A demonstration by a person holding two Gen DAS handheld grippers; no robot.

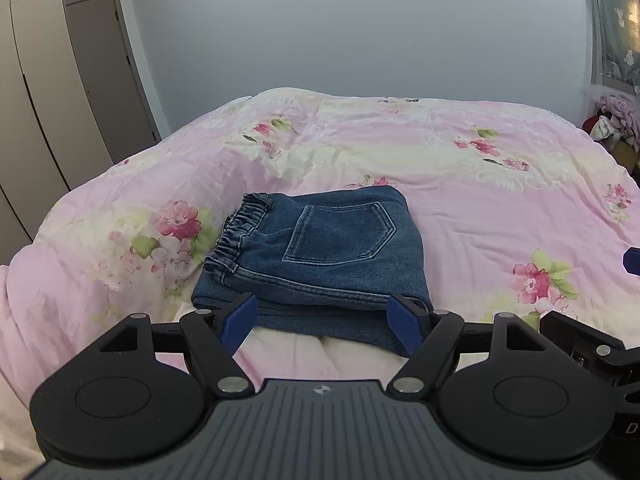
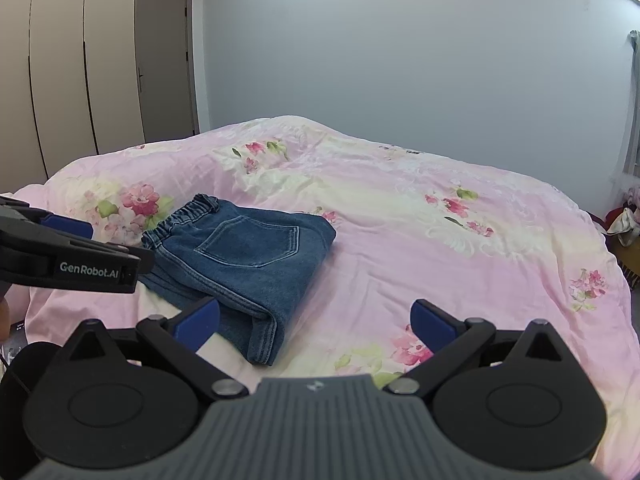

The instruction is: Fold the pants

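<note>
Blue denim pants (image 1: 320, 252) lie folded into a compact stack on the pink floral bedspread (image 1: 460, 184), elastic waistband to the left and back pocket facing up. My left gripper (image 1: 322, 320) is open and empty, its blue pads just short of the stack's near edge. My right gripper (image 2: 316, 320) is open and empty, in front of and to the right of the pants (image 2: 244, 252). The left gripper also shows in the right wrist view (image 2: 72, 240), at the left beside the pants. One blue right fingertip (image 1: 632, 260) shows at the left wrist view's right edge.
A wardrobe (image 2: 60, 80) and a door (image 2: 164, 60) stand behind the bed on the left. A grey wall is behind the bed. A pile of clothes (image 1: 616, 120) lies at the far right by a curtain (image 1: 616, 20).
</note>
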